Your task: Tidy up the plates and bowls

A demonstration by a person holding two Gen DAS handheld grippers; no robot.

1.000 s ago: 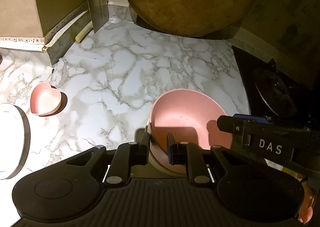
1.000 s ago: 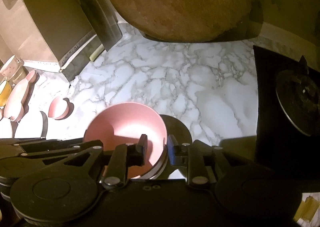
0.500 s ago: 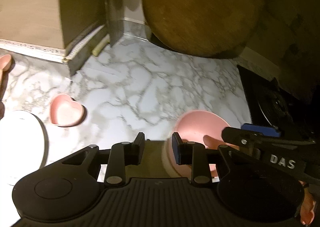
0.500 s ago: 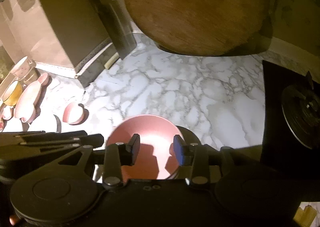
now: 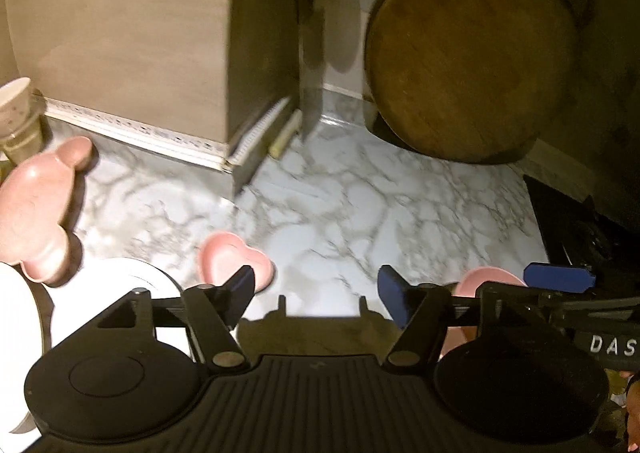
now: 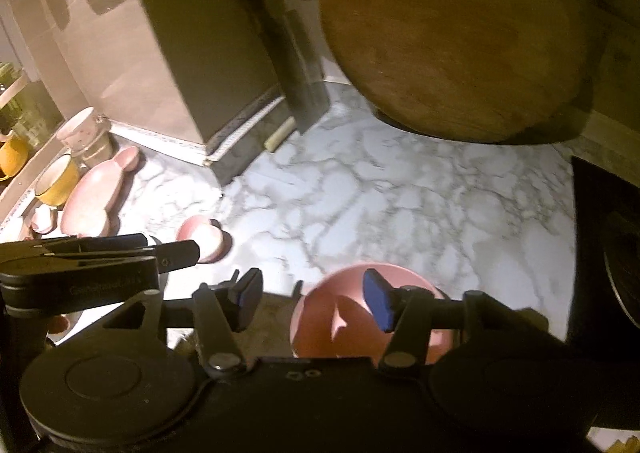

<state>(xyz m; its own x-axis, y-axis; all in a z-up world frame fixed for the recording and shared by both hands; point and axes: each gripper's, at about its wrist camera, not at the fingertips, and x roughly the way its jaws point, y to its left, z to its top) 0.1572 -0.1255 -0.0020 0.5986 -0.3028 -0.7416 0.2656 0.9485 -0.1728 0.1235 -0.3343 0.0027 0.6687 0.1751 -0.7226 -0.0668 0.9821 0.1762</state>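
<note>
A pink bowl (image 6: 340, 321) sits on the marble counter (image 6: 400, 205), apparently on top of another bowl, just below my right gripper (image 6: 314, 299). That gripper's jaws are opening and the pads do not touch the rim. My left gripper (image 5: 318, 293) is also opening, with only bare counter (image 5: 340, 213) between its fingers. The same pink bowl (image 5: 490, 279) peeks out to its right. A pink heart-shaped dish (image 5: 236, 261) lies just beyond the left fingertip. Further left are a white plate (image 5: 120, 285) and a pink bear-shaped plate (image 5: 36, 205).
A round wooden board (image 6: 460, 33) leans at the back, next to a tall box (image 5: 140, 33). A black stove (image 6: 608, 253) borders the counter on the right. Cups and a yellow mug (image 6: 56, 181) stand at the far left by the bear plate (image 6: 92, 197).
Both grippers were shut on the pink bowl's rim and have let go and opened wide. Both drew back and up, and the left view swung left towards the heart dish.
</note>
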